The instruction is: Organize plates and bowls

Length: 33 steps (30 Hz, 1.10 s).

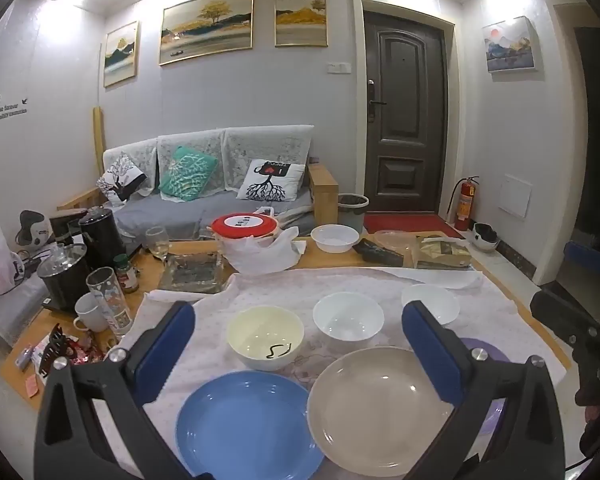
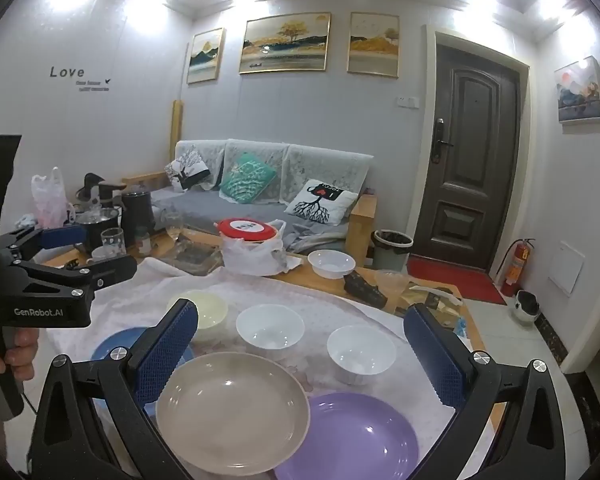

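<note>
Left to right on the cloth you've got the blue plate, beige plate and purple plate up front, with the cream bowl and two white bowls behind. Your left gripper and right gripper both hang spread wide with nothing in them. I'd pinch one plate rim, lift it level and stack it before nesting bowls
</note>
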Motion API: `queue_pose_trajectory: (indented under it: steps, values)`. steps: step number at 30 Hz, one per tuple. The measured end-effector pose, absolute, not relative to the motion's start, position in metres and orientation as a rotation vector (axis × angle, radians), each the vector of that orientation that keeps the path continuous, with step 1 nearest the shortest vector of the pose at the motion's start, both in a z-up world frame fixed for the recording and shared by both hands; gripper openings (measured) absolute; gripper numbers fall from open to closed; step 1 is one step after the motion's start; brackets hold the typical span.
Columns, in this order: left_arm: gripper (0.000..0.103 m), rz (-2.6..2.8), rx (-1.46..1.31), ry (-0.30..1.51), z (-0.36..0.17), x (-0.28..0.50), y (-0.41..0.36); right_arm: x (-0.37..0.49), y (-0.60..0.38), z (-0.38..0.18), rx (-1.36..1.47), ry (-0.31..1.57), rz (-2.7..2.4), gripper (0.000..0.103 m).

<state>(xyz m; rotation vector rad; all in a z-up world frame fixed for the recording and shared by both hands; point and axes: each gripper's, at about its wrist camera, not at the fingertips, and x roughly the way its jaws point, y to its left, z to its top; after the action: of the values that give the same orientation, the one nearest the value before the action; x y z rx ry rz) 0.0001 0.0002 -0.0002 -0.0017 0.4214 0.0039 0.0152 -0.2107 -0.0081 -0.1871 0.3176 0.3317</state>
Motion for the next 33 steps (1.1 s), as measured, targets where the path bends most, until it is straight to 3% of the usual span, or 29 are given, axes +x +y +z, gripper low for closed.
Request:
queue_pose_trajectory:
  steps: [33]
  values:
    - [0.103, 0.045, -0.006, 0.441, -0.004, 0.007, 0.005, 0.015, -0.203, -0.014, -0.167, 0.331, 0.345, 0.102]
